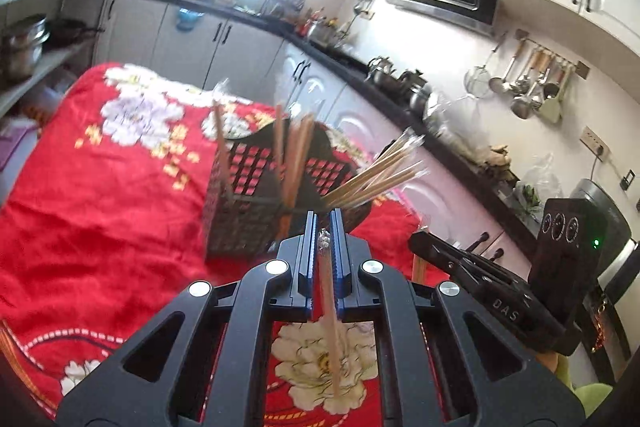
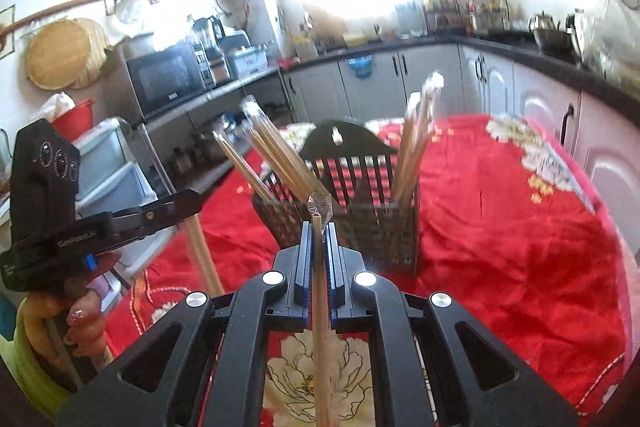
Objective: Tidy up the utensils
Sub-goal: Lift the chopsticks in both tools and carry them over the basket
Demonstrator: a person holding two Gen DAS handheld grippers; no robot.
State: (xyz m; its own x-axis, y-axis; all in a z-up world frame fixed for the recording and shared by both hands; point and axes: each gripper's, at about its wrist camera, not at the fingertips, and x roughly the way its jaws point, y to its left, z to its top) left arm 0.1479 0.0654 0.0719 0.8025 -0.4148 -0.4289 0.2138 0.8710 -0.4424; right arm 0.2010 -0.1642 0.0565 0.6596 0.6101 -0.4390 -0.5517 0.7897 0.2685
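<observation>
Chopsticks (image 1: 329, 307) clamped in left tool (image 1: 323, 227), hand (image 2: 80, 319) in right view only

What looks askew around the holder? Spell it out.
The wrapped chopsticks in the holder splay: one bunch leans far out to the side, another stands nearly upright. Each tool, left and right, is shut on one wrapped chopstick not yet in the holder. Nothing looks spilled or broken.

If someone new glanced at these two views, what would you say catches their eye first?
Probably the bright red floral cloth covering the table, with the dark slotted holder standing on it, wrapped chopsticks leaning out. Next, the left gripper and right gripper, each shut on one wrapped chopstick.
</observation>
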